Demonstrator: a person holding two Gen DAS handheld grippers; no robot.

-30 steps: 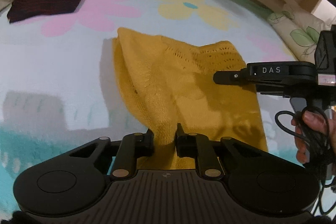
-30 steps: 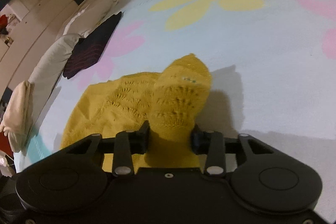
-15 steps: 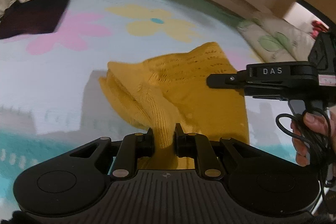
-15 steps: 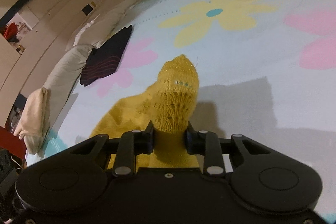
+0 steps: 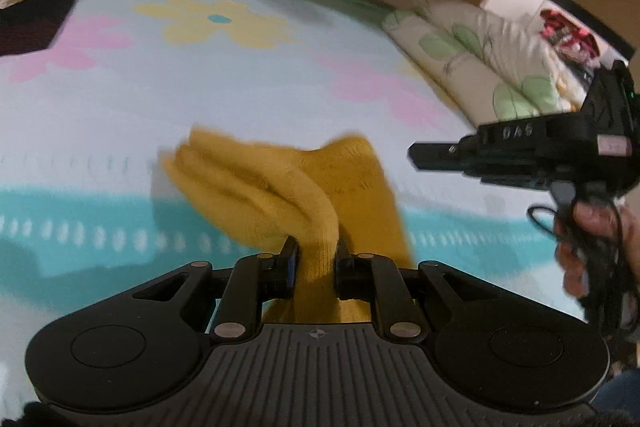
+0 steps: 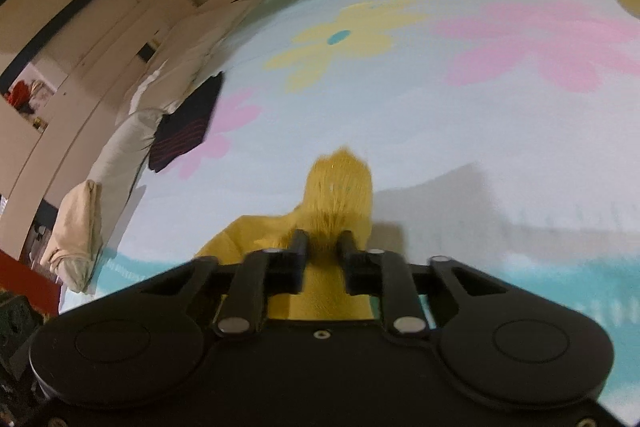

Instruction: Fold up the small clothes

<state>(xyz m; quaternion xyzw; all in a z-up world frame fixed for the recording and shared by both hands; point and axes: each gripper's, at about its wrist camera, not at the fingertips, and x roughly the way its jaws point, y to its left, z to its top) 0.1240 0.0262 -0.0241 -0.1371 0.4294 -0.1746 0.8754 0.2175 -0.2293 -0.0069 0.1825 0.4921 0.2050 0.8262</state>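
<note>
Both grippers have come up off the flower-print bedspread (image 5: pixel 248 99) with the yellow knit garment (image 5: pixel 280 195). A second ago it lay mostly flat; now it is bunched and hanging in folds between the two grips, lower part near or on the teal band, too blurred to tell. Left gripper (image 5: pixel 314 263) is clamped on a thick fold, unchanged. Right gripper (image 6: pixel 323 255) jaws have just been closing and now pinch tight on a narrow bunch of the knit. Looks like mid-fold: edge picked up, needs carrying over and laying down. The dark striped garment (image 6: pixel 188 123) sits well apart near the pillows.
</note>
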